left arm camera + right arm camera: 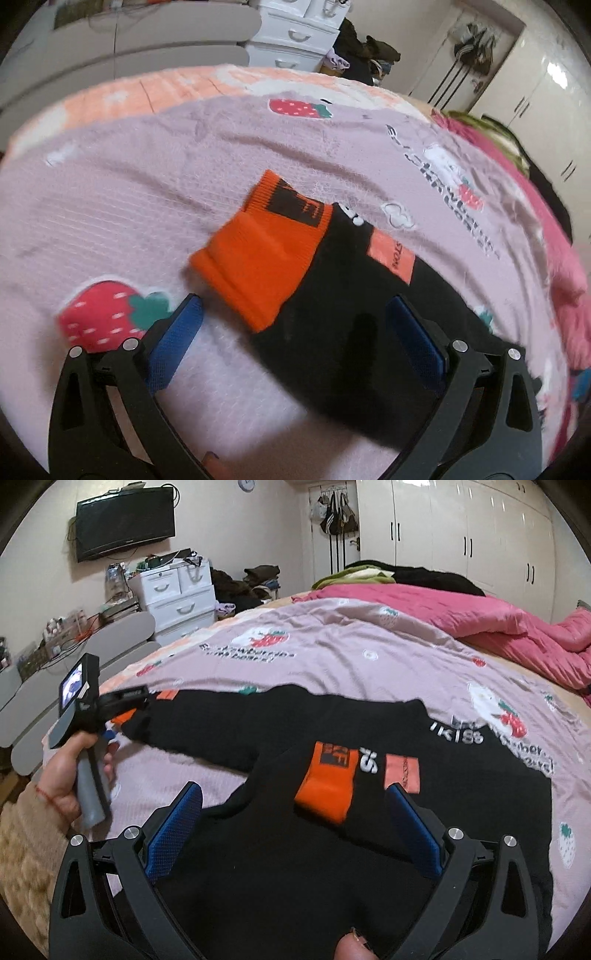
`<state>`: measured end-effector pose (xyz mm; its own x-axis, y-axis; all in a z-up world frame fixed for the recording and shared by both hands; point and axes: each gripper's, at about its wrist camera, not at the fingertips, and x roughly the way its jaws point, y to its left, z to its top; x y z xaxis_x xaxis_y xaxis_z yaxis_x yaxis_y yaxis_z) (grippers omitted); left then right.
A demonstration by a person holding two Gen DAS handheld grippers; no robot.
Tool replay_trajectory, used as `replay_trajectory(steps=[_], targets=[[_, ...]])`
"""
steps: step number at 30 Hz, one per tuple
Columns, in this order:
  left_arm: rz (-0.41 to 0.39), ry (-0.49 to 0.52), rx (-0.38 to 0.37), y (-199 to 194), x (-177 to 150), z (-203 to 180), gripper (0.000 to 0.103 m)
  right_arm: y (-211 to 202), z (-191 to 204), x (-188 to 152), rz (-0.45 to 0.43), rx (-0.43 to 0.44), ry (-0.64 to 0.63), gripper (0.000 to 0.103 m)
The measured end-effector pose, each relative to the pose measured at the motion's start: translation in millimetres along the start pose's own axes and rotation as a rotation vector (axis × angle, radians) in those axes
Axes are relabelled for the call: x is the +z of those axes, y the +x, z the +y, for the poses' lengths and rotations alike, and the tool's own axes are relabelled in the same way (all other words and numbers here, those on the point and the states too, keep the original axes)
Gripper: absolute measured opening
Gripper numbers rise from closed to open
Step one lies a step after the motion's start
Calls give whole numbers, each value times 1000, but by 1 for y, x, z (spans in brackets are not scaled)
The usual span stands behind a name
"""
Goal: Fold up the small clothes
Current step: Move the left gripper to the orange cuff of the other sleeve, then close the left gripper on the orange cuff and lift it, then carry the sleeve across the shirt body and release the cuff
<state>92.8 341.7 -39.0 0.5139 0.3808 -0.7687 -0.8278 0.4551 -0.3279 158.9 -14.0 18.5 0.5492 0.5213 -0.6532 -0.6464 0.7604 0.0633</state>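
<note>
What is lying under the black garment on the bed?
The black garment lies on a pink strawberry-print bedcover, which shows all around it. An orange cuff is folded on top. Whatever is beneath the garment's middle is covered.

Each gripper is built from black plastic arms with triangular cut-outs, joined by round silver screws. On the left gripper (293, 332) two blue textured pads (177, 339) are fitted inside the fingers; the same blue pads (173, 834) are seen on the right gripper (293, 812). In the right wrist view the left unit is seen with a grey handle and a small lit screen (72, 690). A fuzzy beige sleeve (26, 853) and a thin red wrist cord (48, 794) are worn.
</note>
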Motion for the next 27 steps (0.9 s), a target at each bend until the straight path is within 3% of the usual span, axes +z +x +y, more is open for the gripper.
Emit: replay_trajectory(steps=[2,4,6,11,16,22,27], targets=[[-21,12,13,1,-1,-2,87,2,-3,-8,16,2,13,98],[-37,14,19,-1,-1,-4,68,1,-10,-18,31,-5,32,98],[-62,4,9,-4,-1,-4,33,-2,-18,-27,39,-20,59,98],[-46,-33,-67,-4,4,5,12,-10,-40,-38,32,-44,135,98],[-71,-17,-167,-29,6,-1,8,-27,-66,-38,-11,-72,212,98],[-163,111,-244,-71,0,-33,7,-43,-86,-33,-54,-88,254,98],[-184,199,-296,-92,-14,-62,7,-49,-97,-32,-70,-92,289,98]])
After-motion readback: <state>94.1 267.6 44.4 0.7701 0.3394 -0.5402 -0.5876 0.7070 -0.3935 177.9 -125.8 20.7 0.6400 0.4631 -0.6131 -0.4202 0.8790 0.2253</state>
